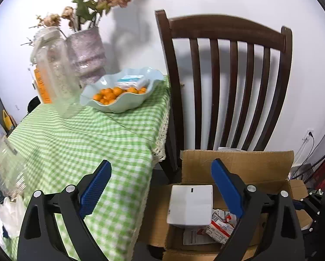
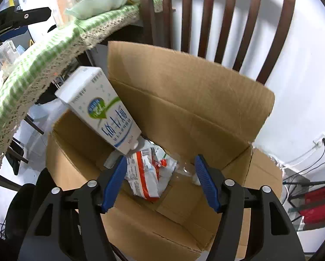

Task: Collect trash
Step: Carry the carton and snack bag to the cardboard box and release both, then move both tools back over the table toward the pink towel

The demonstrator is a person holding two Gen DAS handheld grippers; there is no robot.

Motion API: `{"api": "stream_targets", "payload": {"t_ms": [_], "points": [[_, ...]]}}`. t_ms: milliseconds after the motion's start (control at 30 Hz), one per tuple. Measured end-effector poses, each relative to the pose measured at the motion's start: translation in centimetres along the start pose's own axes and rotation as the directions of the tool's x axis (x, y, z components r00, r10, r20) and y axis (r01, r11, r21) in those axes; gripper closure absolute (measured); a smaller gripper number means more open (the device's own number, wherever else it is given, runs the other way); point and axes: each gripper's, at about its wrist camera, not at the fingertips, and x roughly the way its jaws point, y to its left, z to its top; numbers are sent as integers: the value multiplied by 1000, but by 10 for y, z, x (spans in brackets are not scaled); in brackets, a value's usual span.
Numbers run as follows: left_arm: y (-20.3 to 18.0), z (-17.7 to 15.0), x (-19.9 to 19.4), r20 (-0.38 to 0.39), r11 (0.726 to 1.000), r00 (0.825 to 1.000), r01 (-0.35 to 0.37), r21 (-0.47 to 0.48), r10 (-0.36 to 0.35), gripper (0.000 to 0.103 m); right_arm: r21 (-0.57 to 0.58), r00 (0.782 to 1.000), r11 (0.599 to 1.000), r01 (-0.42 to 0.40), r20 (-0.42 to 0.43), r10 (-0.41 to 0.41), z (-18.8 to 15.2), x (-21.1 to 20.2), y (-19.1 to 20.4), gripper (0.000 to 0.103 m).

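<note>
Between the spread, empty jaws of the left gripper (image 1: 161, 187), a white rectangular milk carton (image 1: 190, 205) tilts, long axis slanting downward, into the brown cardboard box (image 1: 238, 165) beside the green-checked worktop (image 1: 86, 134); right gripper (image 2: 161, 167) also spread above it.

L wrist cam sits over the table (image 1: 92, 134) edge, angled down, chair (image 1: 223, 69) at 12. R wrist cam hangs closer over the box (image 2: 184, 100), steeper. Both share box, carton (image 1: 190, 204) at 6 vs 10, chair.
</note>
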Motion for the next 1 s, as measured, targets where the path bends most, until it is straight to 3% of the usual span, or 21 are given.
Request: {"api": "stream_targets", "payload": {"t_ms": [267, 467, 733, 1000], "points": [[26, -2, -42, 35, 996, 999, 42, -78, -39, 12, -24, 997, 1000, 16, 80, -14, 13, -25, 20, 38], [64, -3, -82, 94, 990, 995, 34, -137, -22, 9, -30, 985, 999, 27, 174, -21, 29, -51, 40, 38], [133, -15, -129, 137, 972, 988, -35, -234, 69, 8, -66, 961, 998, -9, 275, 27, 55, -76, 87, 38], [223, -42, -163, 124, 920, 970, -151, -360, 208, 8, -165, 940, 985, -54, 323, 106, 76, -87, 157, 38]]}}
